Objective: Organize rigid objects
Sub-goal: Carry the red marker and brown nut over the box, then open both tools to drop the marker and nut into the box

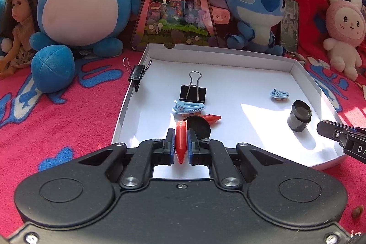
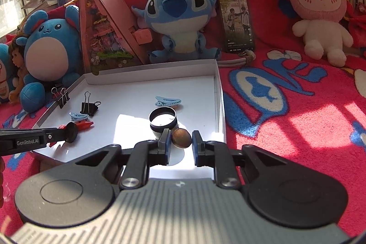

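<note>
Over a shallow white tray on a red patterned blanket, my left gripper is clamped on a red cone-tipped piece, its point toward the camera; a second red piece lies in the tray just ahead beside a black disc; my right gripper has a brown nut-like object between its pads, pressed to the left pad, a sliver of gap showing at the right; just beyond it stands a black cylindrical lens; two blue clips and a black binder clip rest on the tray floor; another binder clip grips the tray's left wall; plush toys line the back.
</note>
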A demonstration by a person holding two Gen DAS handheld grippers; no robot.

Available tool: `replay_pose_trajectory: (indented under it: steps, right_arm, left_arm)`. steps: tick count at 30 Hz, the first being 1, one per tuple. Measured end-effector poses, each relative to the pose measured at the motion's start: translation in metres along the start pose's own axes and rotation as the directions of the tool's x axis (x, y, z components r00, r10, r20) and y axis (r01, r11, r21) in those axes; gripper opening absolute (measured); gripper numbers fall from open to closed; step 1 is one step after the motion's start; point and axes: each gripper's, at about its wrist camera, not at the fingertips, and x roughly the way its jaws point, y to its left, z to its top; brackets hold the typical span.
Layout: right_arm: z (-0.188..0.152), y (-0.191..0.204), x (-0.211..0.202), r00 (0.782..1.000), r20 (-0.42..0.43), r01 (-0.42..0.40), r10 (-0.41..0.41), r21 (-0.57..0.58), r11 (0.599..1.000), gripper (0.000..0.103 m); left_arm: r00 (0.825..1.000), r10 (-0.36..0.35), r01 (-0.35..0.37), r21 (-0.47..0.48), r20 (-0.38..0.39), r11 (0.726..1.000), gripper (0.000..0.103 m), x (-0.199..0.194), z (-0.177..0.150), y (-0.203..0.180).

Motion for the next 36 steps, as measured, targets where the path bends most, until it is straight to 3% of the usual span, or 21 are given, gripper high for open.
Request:
replay_pose_trajectory:
  steps: [21, 24, 26, 30, 36]
  right_arm:
    - [-0.003, 0.001, 0.010, 1.000, -0.014, 0.012, -0.012, -0.015, 1.000, 0.026]
    - [-0.003, 0.000, 0.010, 1.000, -0.012, 0.007, -0.007, -0.010, 1.000, 0.028]
    - [-0.003, 0.000, 0.010, 1.000, -0.012, 0.006, -0.006, -0.008, 1.000, 0.028]
    - [-0.003, 0.001, 0.007, 1.000, -0.006, 0.004, -0.004, -0.010, 1.000, 0.046]
    - [-0.002, 0.002, -0.001, 1.000, 0.018, 0.009, -0.009, -0.029, 1.000, 0.059]
  left_arm:
    - [1.000, 0.009, -0.009, 0.011, 0.014, 1.000, 0.012, 0.002, -0.003, -0.002]
    - [1.000, -0.004, 0.004, 0.001, 0.002, 1.000, 0.032, 0.001, -0.002, -0.002]
    - [1.000, -0.005, 0.005, 0.007, 0.007, 1.000, 0.034, -0.001, -0.003, -0.003]
    - [1.000, 0.000, 0.000, 0.027, 0.025, 1.000, 0.044, -0.007, -0.004, -0.006]
    - [0.999, -0.017, 0.016, 0.019, 0.047, 1.000, 0.056, -0.020, -0.004, -0.006]
